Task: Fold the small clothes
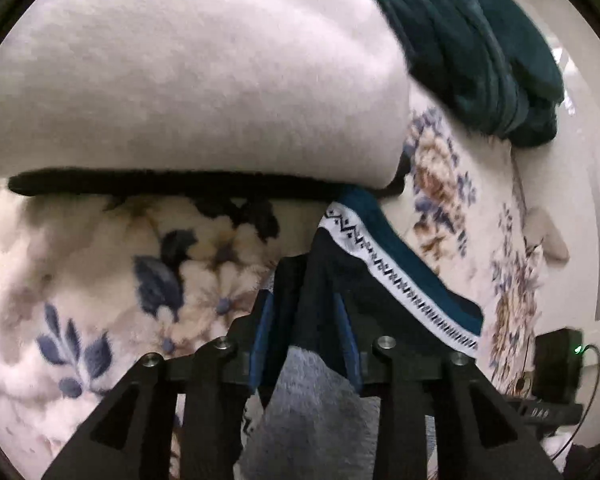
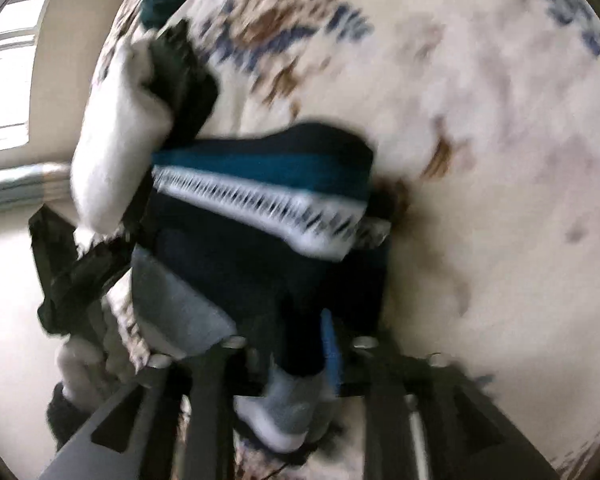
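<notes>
A small navy garment [image 1: 352, 280] with a teal band, a white patterned stripe and a grey fleecy inside hangs between both grippers over a cream floral blanket [image 1: 100, 272]. My left gripper [image 1: 306, 276] is shut on one edge of it. In the right wrist view my right gripper [image 2: 300, 320] is shut on the same garment [image 2: 260, 208], whose stripe runs across the view; the frame is motion-blurred. The left gripper's black body [image 2: 72, 280] shows at the garment's left end.
A folded white garment with a black edge [image 1: 188, 80] lies on the blanket beyond the left gripper. A dark teal cloth [image 1: 480, 52] lies behind it. A black box with a green light [image 1: 558, 364] sits at the right. A window [image 2: 8, 60] is at the far left.
</notes>
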The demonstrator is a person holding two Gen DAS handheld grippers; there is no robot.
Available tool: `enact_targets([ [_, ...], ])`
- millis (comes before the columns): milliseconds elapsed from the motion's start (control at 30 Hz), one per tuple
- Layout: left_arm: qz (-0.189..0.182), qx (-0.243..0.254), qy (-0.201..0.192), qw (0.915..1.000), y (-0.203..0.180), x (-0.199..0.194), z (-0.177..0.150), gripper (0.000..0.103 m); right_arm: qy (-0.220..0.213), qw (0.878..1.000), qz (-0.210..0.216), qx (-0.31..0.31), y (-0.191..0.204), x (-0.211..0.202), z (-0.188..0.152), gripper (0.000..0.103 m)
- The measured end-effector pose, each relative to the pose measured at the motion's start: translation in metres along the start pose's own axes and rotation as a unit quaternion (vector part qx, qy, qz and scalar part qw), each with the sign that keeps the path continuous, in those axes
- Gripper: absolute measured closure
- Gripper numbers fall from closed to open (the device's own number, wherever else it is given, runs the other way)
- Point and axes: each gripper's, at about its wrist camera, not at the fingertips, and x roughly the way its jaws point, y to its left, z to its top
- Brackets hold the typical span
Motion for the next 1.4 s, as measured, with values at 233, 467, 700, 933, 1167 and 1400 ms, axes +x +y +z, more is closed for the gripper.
enact_targets([
  [233,0.037,0.054,0.029,0.9975,-0.004,0.033,-0.011,0.088,0.006,0.999,-0.037,-0.002,-0.012,0.020,-0.012,0.094],
  [467,-0.005,-0.049,-0.081,0.9956,-0.004,-0.045,-0.028,0.039,0.017,0.998,-0.024,-0.046,0.012,-0.001,0.008,0.040],
  [700,-0.017,-0.247,-0.185,0.9511,0.026,-0.082,-0.172,0.033,-0.012,0.996,-0.004,-0.093,0.003,-0.008,0.057,0.018],
  [933,-0.094,-0.383,-0.183,0.9005,0.042,-0.014,-0.261,0.033,0.010,0.994,0.026,-0.109,-0.016,0.035,0.093,0.018],
  [1167,-0.098,-0.354,-0.233,0.9003,0.028,0.001,-0.230,0.046,0.028,0.992,0.054,-0.111,-0.018,0.050,0.089,0.079],
  [1400,-0.107,-0.280,-0.192,0.9346,0.041,-0.036,-0.177,0.052,-0.009,0.995,0.086,-0.059,-0.032,-0.001,0.018,0.083],
])
